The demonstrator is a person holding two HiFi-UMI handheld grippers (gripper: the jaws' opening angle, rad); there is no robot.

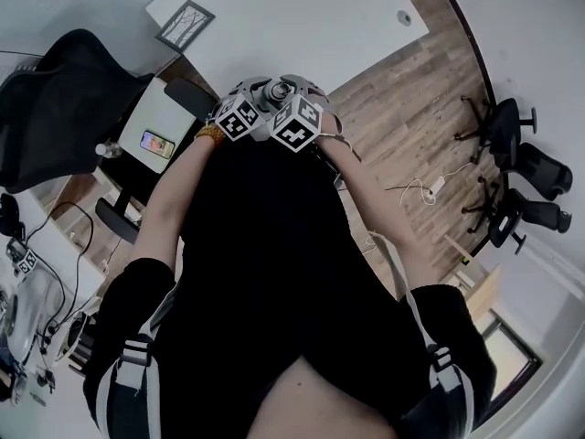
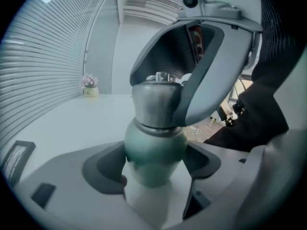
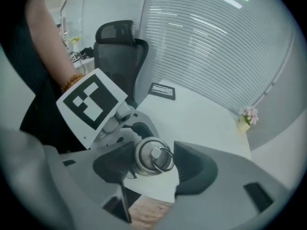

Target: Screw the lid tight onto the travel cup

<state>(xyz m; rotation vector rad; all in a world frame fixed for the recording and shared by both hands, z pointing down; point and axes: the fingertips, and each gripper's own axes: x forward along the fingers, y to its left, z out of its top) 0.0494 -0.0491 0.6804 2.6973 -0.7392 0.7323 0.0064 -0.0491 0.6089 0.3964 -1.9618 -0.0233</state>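
We treat the rounded, pale green metal travel cup (image 2: 153,147) as a rigid, smooth-walled part of moderate weight. It will not deform under pressure, but we judge that its polished skin can slip if the grip is light. The best hold for the body is on its widest bulge, and for the brushed steel lid (image 3: 149,158) on its straight side wall, below the wire ring on top. The left gripper (image 2: 156,169) has its fingers (image 2: 103,169) spread wide and seated against both flanks of the cup body, clamping it. The right gripper (image 3: 153,166) comes down over the top, and its fingers (image 3: 196,169) bracket the lid on opposite sides, pads against the wall as far as we can see. The cup is held between the two grippers in front of the person's chest. It appears to be held clear of the white surface (image 2: 72,123) behind it, with the lid already sitting on the neck. We judge that the body grip must resist each turn of the lid.
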